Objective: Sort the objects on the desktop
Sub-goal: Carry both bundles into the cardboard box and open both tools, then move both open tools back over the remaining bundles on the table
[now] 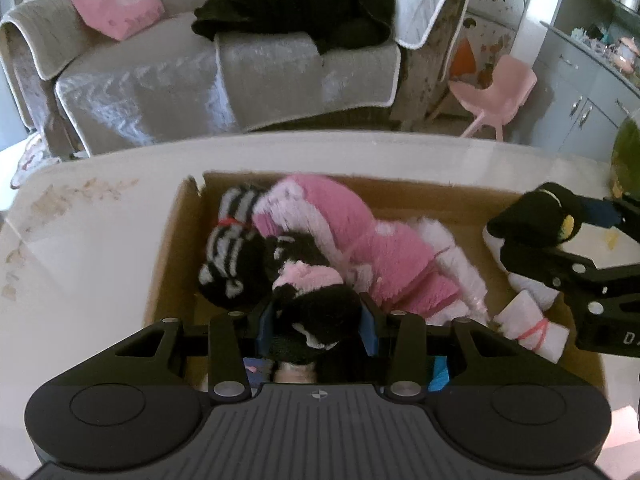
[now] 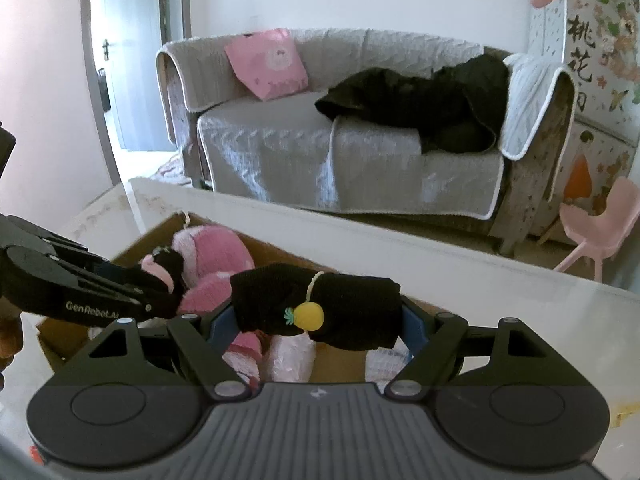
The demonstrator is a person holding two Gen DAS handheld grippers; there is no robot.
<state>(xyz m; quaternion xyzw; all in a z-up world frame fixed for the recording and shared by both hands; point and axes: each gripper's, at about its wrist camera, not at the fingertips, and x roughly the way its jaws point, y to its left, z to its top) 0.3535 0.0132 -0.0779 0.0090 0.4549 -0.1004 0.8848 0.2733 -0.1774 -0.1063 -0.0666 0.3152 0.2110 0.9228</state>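
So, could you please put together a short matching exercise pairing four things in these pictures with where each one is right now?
Things:
1. black sock bundle with a yellow pineapple charm
2. black-and-pink fuzzy sock bundle
3. black-and-white striped sock bundle
4. pink cushion

Places:
A. lying in the cardboard box, gripped by nothing
B. between the right gripper's fingers
C. on the grey sofa
D. between the left gripper's fingers

Pairs: 1-B, 2-D, 3-A, 4-C
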